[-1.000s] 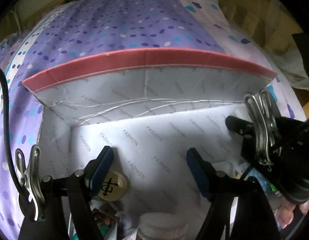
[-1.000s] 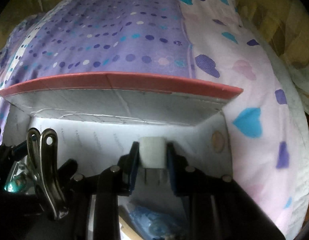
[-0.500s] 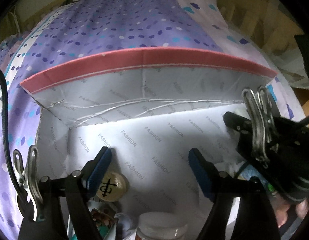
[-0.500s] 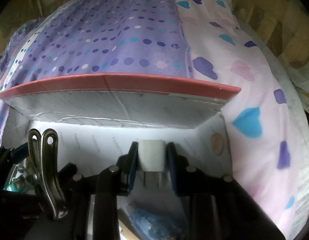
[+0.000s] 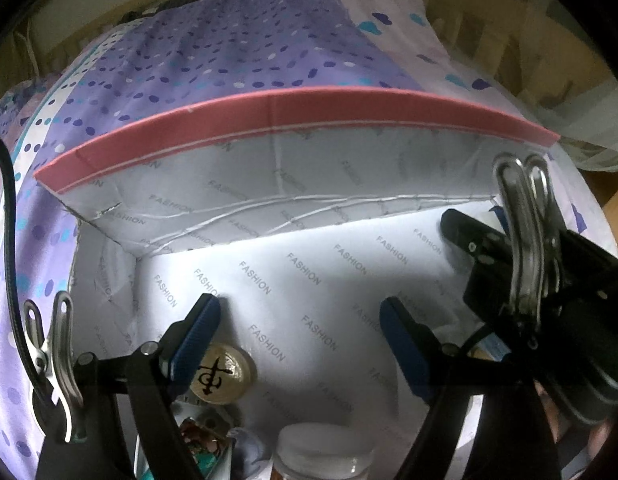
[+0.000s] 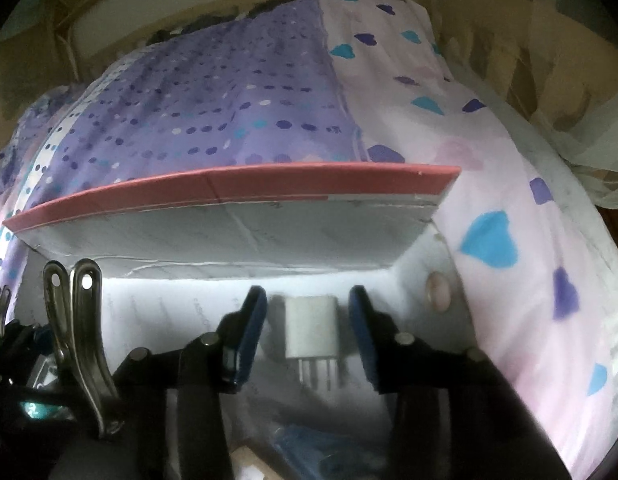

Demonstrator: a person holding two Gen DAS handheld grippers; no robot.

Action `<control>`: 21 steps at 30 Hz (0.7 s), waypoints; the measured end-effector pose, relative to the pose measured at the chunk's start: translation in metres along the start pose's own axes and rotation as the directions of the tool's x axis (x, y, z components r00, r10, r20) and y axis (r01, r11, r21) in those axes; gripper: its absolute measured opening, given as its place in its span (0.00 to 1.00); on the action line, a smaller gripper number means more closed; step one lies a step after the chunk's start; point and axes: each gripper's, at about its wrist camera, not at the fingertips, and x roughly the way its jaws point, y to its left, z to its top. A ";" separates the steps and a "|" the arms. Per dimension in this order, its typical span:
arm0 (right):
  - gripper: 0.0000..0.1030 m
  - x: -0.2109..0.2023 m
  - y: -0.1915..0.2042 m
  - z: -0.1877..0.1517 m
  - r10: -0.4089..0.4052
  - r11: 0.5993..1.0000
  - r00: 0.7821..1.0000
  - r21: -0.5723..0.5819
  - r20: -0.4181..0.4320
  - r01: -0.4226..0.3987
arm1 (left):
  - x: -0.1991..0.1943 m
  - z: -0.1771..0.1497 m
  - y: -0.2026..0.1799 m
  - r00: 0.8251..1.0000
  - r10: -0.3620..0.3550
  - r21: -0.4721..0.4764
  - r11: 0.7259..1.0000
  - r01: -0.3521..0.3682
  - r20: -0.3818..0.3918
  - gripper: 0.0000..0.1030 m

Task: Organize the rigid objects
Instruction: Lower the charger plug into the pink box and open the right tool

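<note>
Fingers (image 6: 383, 344) parting, white charger (image 6: 311, 328) released inside pink-rimmed box (image 6: 237, 188); left spread empty.

**Inside the box on the bed**

Set on the bedspread (image 5: 237, 60): an open box (image 5: 293, 120). On its floor near the left wall, a round token (image 5: 223, 376); toward its right wall, a plug adapter (image 6: 312, 328) lying between opening jaws, untouched.
</note>
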 end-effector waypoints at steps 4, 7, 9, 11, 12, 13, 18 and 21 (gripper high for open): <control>0.43 -0.007 -0.001 -0.001 0.019 1.000 0.999 0.011 0.029 -0.019 | -0.003 0.000 0.004 1.000 -0.029 -0.017 0.999 0.030 0.005 0.84; 0.63 -0.022 -0.002 -0.001 -0.001 1.000 0.996 0.016 0.085 0.000 | -0.004 0.001 0.008 0.998 -0.067 -0.043 0.997 0.067 0.009 0.86; 0.72 -0.028 -0.004 0.001 -0.017 0.999 0.994 0.031 0.105 0.014 | -0.005 0.001 0.009 0.997 -0.071 -0.046 0.996 0.071 0.007 0.87; 0.72 -0.028 -0.008 0.002 0.005 0.999 0.995 0.054 0.101 -0.011 | -0.004 0.001 0.008 0.998 -0.061 -0.037 0.997 0.061 0.006 0.87; 0.72 -0.027 -0.009 0.002 0.012 0.998 0.995 0.061 0.094 -0.017 | -0.004 0.001 0.007 0.999 -0.053 -0.031 0.998 0.053 0.005 0.87; 0.72 -0.026 -0.009 0.002 0.014 0.998 0.996 0.065 0.091 -0.020 | -0.004 0.001 0.006 0.999 -0.048 -0.029 0.998 0.049 0.005 0.87; 0.73 -0.023 -0.012 0.001 0.024 0.997 0.996 0.076 0.082 -0.030 | -0.005 0.000 0.005 0.999 -0.035 -0.037 0.999 0.035 0.007 0.87; 0.74 -0.023 -0.012 0.000 0.024 0.997 0.996 0.074 0.086 -0.031 | -0.012 -0.003 0.007 0.999 -0.021 -0.070 0.997 0.023 0.027 0.86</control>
